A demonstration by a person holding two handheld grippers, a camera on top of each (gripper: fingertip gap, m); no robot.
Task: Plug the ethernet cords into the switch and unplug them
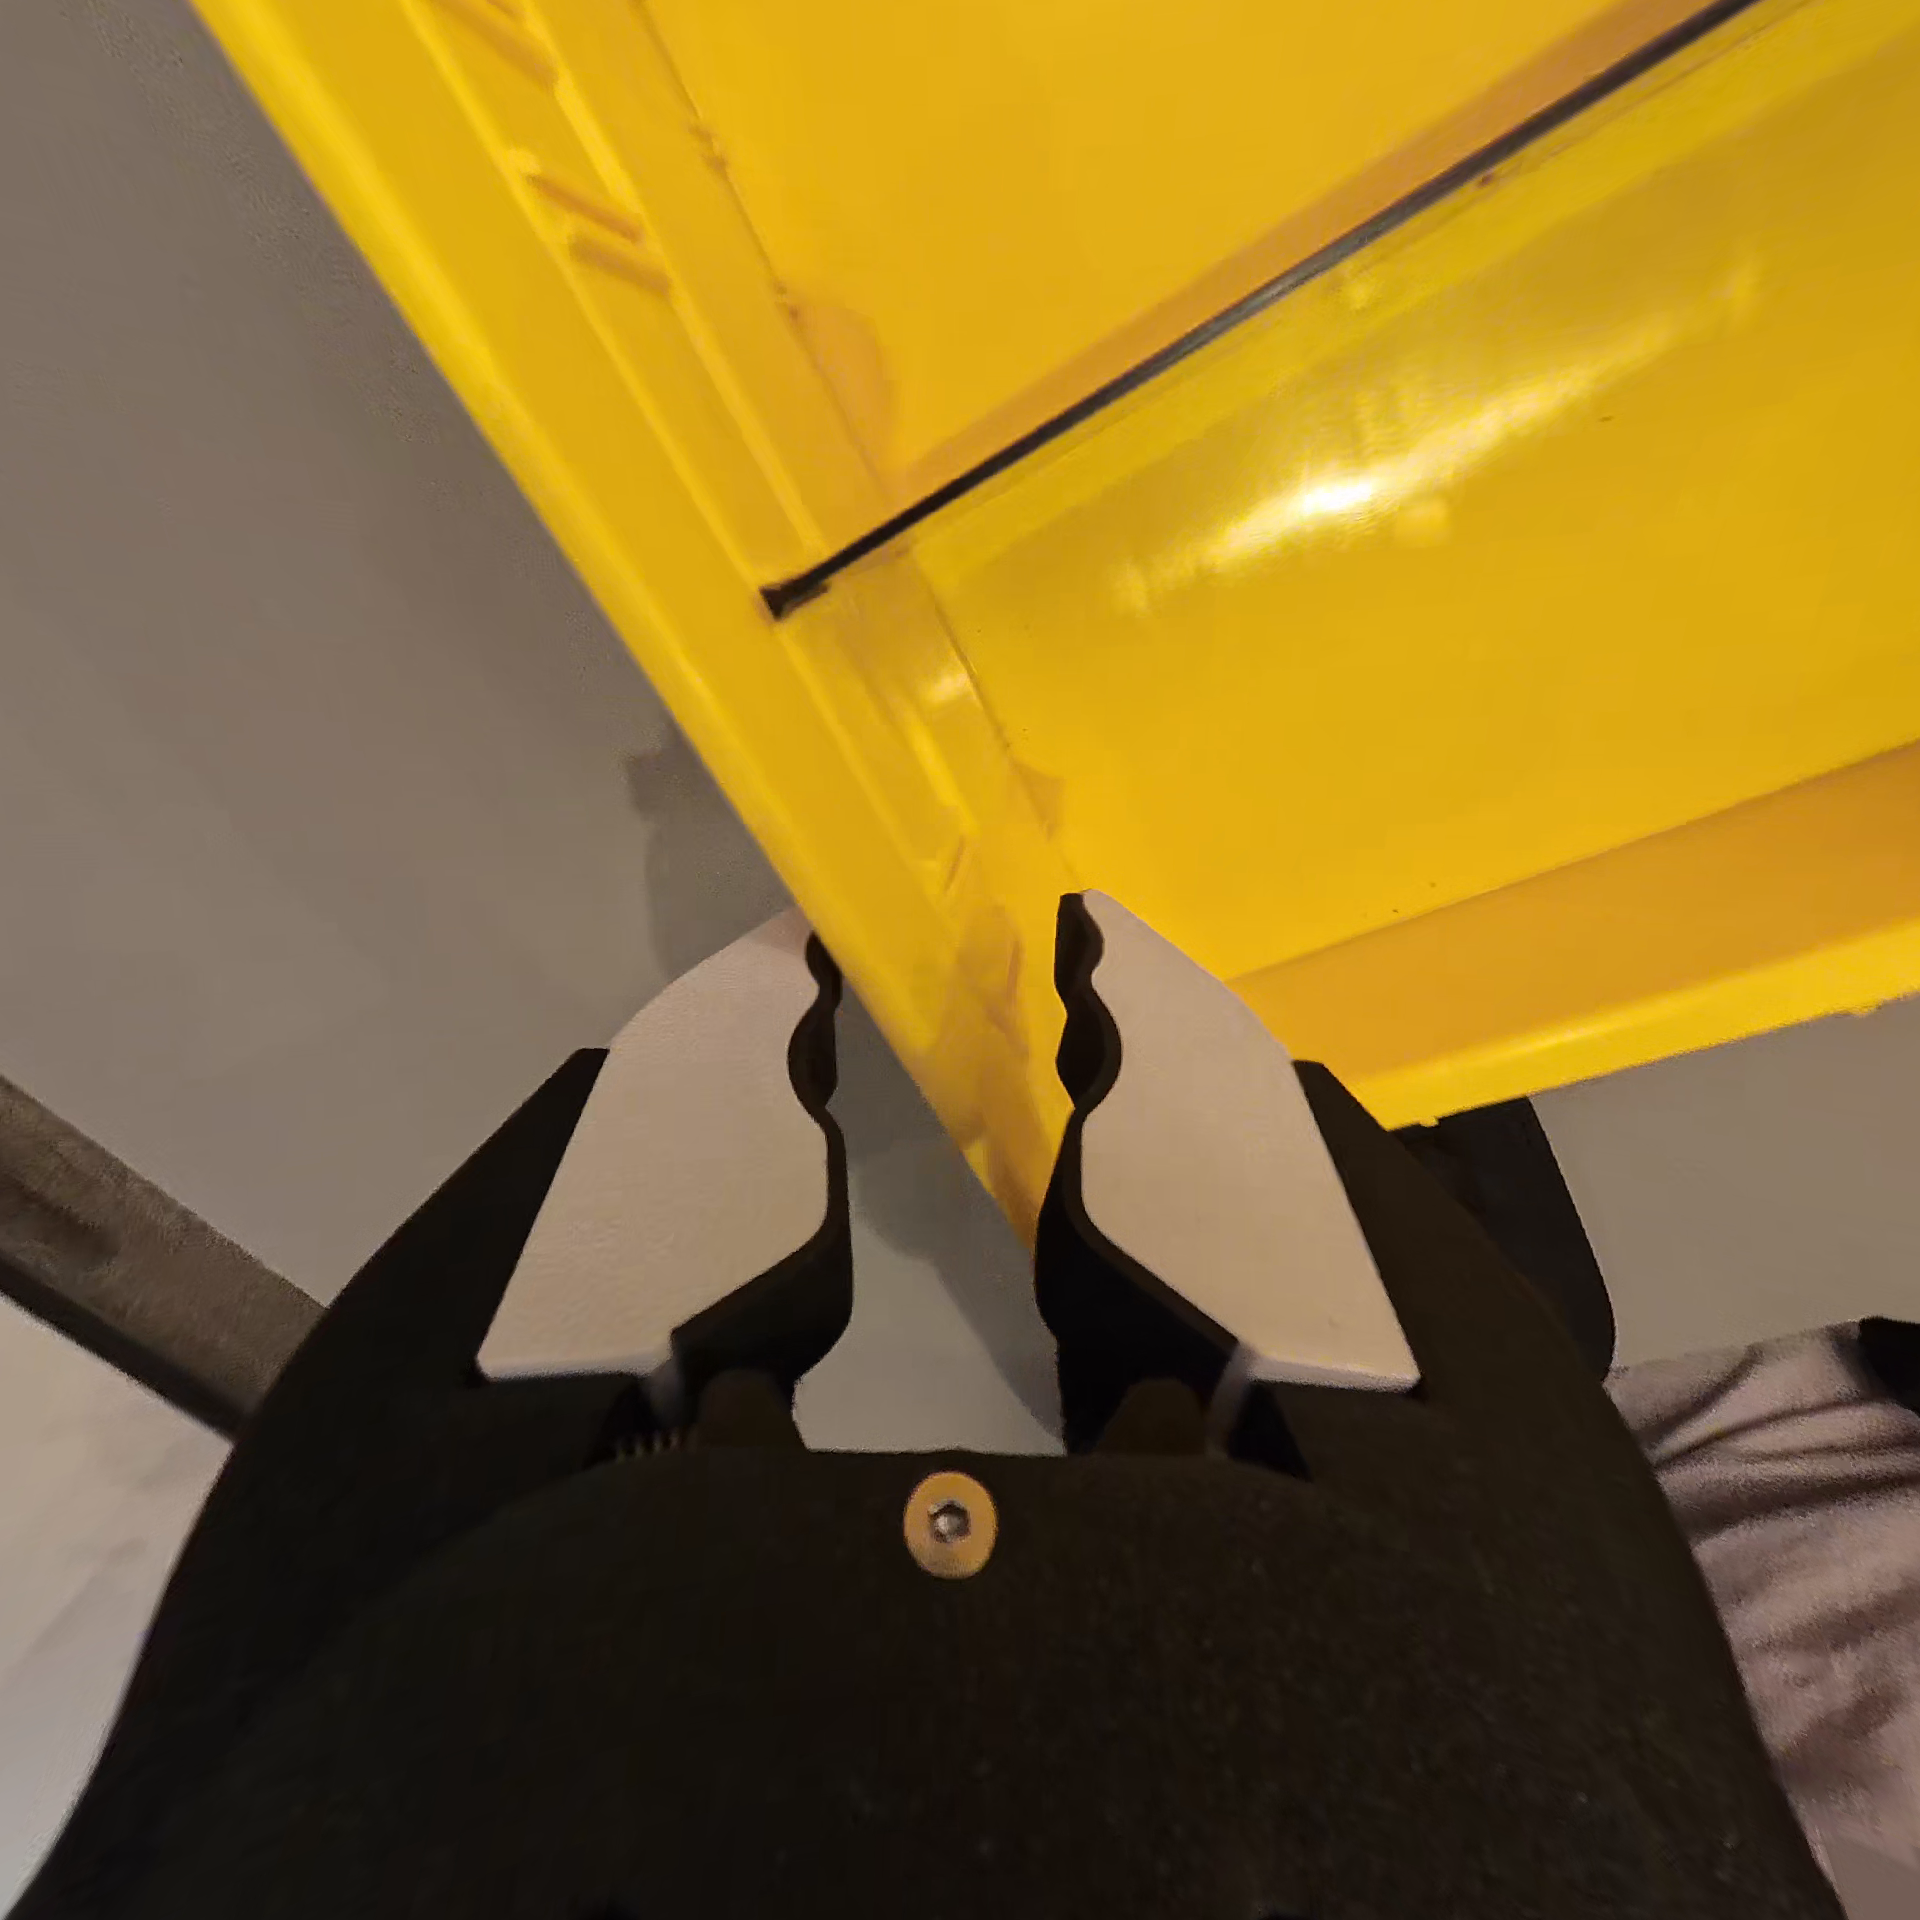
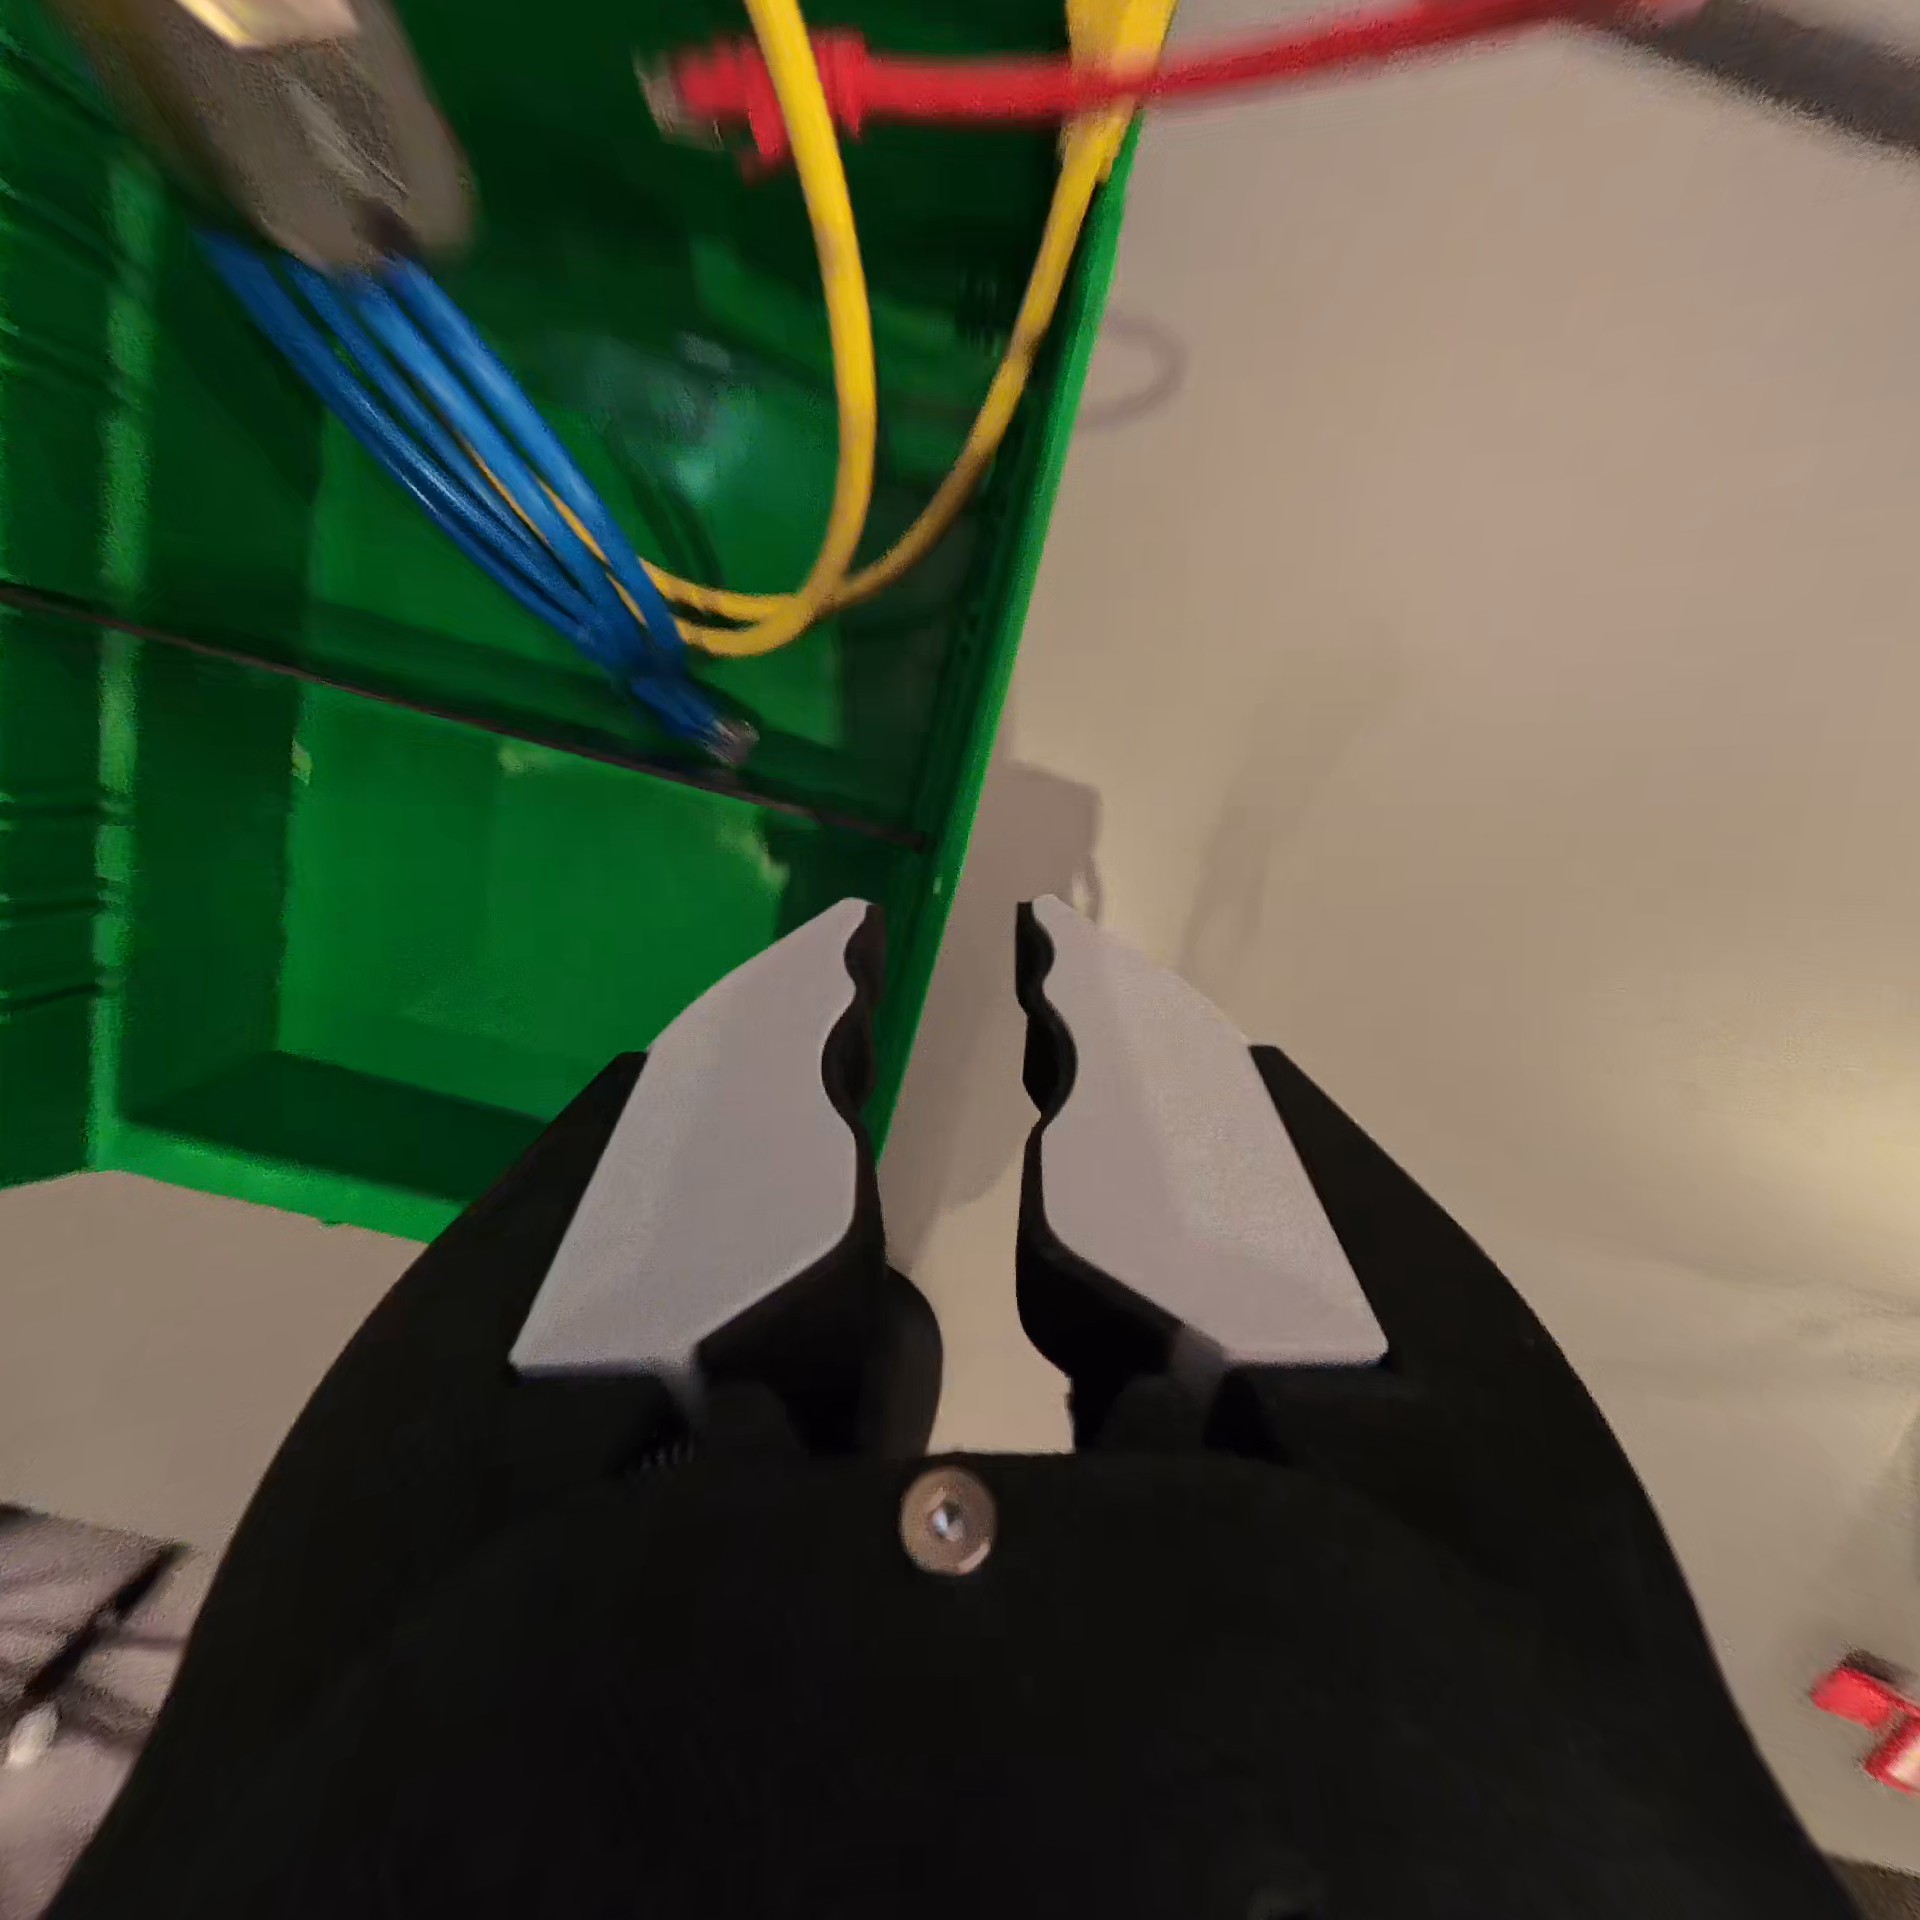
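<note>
2 grippers in view, 1 per wrist camera, both released and grasping nothing.

Left gripper [image 1: 935,925]: jaws stand apart astride the rim of a yellow bin [image 1: 1351,675]. The rim passes between the fingers; the pads do not press on it. The bin sits on a pale desk [image 1: 260,623]. A thin dark line runs across the bin's inside. Grey cloth [image 1: 1787,1558] lies at lower right.

Right gripper [image 2: 951,914]: jaws apart, the left finger over the inside of a green bin [image 2: 208,935], the right finger over the desk [image 2: 1507,727]. The bin's wall edge runs up just beside the left pad; contact cannot be judged.

Cords: a bundle of blue cords [image 2: 468,447] slants down inside the green bin, its plug end near a dark line across the bin. A yellow cord [image 2: 842,364] loops down beside it. A red cord [image 2: 987,83] crosses the top, over the bin's rim, plug end free. A blurred grey box [image 2: 281,125], possibly the switch, sits at upper left where the blue cords begin. A small red item [image 2: 1870,1735] lies on the desk at lower right.
</note>
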